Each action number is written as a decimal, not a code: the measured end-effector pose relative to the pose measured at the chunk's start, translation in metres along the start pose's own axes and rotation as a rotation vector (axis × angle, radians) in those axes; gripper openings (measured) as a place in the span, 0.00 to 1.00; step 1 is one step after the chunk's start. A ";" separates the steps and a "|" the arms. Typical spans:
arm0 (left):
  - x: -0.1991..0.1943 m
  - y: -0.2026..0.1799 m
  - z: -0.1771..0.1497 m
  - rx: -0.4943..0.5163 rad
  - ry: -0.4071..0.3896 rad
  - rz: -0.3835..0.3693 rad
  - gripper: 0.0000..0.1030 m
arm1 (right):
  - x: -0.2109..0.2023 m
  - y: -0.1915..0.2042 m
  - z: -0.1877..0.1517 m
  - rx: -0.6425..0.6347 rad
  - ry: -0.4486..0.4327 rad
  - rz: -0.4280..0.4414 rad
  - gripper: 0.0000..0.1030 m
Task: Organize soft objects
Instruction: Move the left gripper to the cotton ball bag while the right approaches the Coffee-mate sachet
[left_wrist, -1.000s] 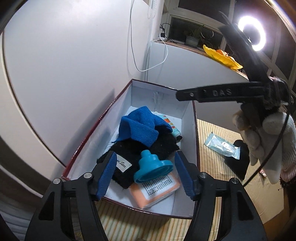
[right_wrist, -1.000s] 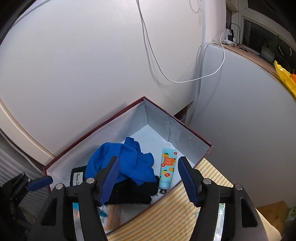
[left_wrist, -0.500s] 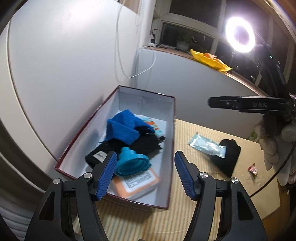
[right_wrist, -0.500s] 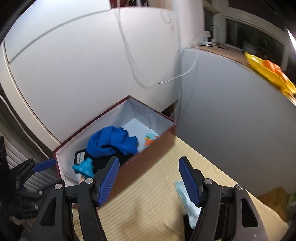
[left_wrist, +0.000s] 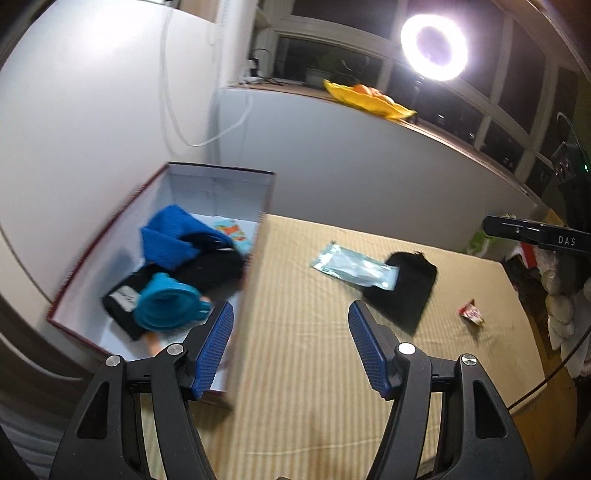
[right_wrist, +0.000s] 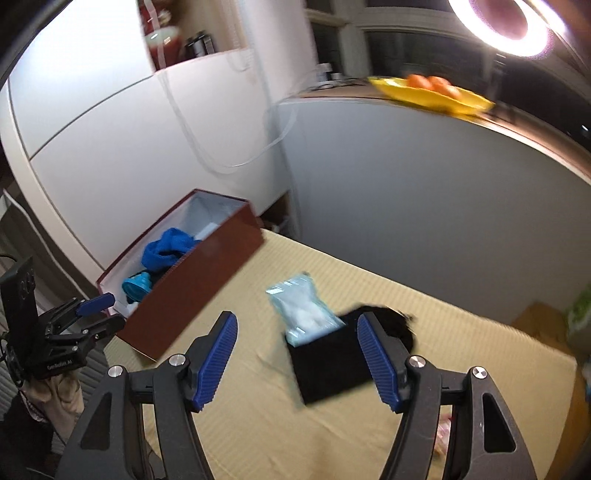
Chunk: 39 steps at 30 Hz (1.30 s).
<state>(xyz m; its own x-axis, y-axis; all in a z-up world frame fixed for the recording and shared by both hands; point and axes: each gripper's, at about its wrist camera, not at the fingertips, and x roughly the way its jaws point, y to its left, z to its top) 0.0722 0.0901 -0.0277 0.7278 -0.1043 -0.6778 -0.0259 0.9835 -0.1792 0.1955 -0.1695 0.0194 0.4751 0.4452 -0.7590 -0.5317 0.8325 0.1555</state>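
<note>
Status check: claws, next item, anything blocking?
Both claws, left and right, open, empty. Black pouch on mat, outside box. Plastic packet overlaps pouch.

"How many things lay on the mat?"
"Three: one clear packet (left_wrist: 354, 266), one black pouch (left_wrist: 404, 291), one small red wrapper (left_wrist: 470, 311)."
"And boxes?"
"One box (right_wrist: 207, 280) stood there."

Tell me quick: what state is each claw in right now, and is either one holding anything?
Left claw: open, holding nothing, over the mat.
Right claw: open, holding nothing, above the black pouch.
</note>
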 end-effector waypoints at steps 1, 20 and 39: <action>0.002 -0.004 -0.001 0.006 0.003 -0.005 0.63 | -0.005 -0.008 -0.006 0.015 -0.005 -0.013 0.62; 0.052 -0.063 0.003 0.068 0.098 -0.089 0.63 | -0.012 -0.132 -0.105 0.280 0.084 -0.111 0.62; 0.112 -0.082 -0.012 -0.021 0.202 -0.152 0.63 | 0.028 -0.139 -0.082 0.306 0.089 0.016 0.62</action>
<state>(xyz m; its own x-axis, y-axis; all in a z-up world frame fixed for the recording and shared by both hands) 0.1482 -0.0044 -0.0973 0.5726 -0.2805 -0.7704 0.0578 0.9511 -0.3034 0.2250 -0.3000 -0.0753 0.3981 0.4399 -0.8050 -0.2964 0.8921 0.3409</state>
